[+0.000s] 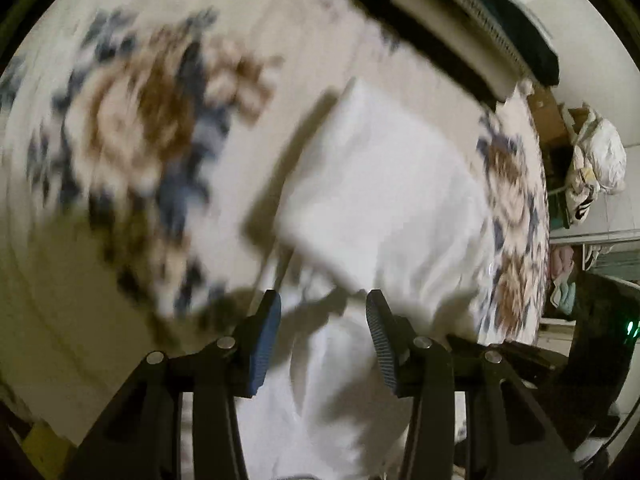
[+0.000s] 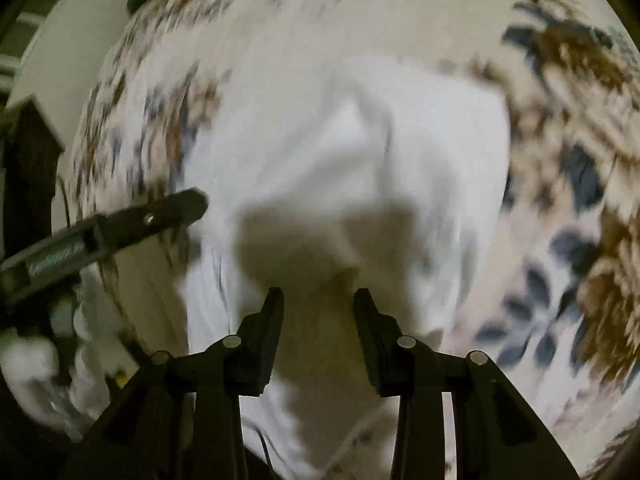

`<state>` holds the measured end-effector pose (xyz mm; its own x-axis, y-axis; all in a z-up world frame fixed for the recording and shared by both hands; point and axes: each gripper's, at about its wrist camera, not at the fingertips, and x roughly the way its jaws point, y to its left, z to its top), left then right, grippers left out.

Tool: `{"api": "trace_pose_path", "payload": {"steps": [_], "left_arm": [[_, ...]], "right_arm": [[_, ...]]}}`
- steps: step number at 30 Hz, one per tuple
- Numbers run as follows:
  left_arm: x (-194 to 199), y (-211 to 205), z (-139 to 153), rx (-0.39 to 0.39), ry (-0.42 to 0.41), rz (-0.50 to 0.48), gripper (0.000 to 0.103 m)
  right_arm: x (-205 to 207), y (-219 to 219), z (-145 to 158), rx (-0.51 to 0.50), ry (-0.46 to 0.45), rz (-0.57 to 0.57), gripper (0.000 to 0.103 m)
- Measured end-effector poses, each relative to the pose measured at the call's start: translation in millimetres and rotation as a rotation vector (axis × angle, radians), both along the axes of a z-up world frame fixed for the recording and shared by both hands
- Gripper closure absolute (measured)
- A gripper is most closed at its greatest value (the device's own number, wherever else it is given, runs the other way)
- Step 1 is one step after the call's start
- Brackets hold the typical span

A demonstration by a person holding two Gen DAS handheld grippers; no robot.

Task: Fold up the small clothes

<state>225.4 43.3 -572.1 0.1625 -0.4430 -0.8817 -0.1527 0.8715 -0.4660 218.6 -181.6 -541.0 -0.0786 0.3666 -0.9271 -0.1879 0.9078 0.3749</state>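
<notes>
A white garment (image 1: pixel 384 184) lies on a flowered cloth (image 1: pixel 132 128), with one part folded over into a flat, square-edged flap. My left gripper (image 1: pixel 322 300) hovers over the garment's near end. Its blue-padded fingers (image 1: pixel 264 340) stand apart and nothing is pinched between them. In the right wrist view the same white garment (image 2: pixel 360 152) fills the middle, rumpled, with a raised crease. My right gripper (image 2: pixel 319 296) is open just above it and casts a shadow on the fabric. The left gripper's finger (image 2: pixel 160 216) reaches in from the left. Both views are blurred.
The flowered cloth (image 2: pixel 580 160) covers the whole work surface. Black and white flat items (image 1: pixel 480 20) lie along its far edge. Past the right edge are a white bag (image 1: pixel 596 160) and clutter on the floor. White crumpled things (image 2: pixel 36 360) sit at the lower left.
</notes>
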Motion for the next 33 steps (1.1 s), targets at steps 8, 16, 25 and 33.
{"api": "trace_pose_path", "payload": {"steps": [8,16,25,33], "left_arm": [[-7.0,22.3,0.5,-0.160,0.035,0.168,0.061],[17.3,29.8,-17.5,-0.250,0.033,0.336,0.070],[-7.0,29.8,-2.3,-0.151,-0.025,0.286,0.098],[-6.9,38.6,-9.0,-0.210,0.015,0.292,0.096]], "right_arm": [[-0.7,-71.0,-14.0,0.395,0.171,-0.571,0.064],[-2.1,-70.5,-53.3,0.441,0.277,-0.831,0.094],[-26.3,-67.9,-10.8,0.234,0.182,-0.615,0.099],[-60.5,-133.1,-4.3,0.306,0.182,-0.867,0.059]]}}
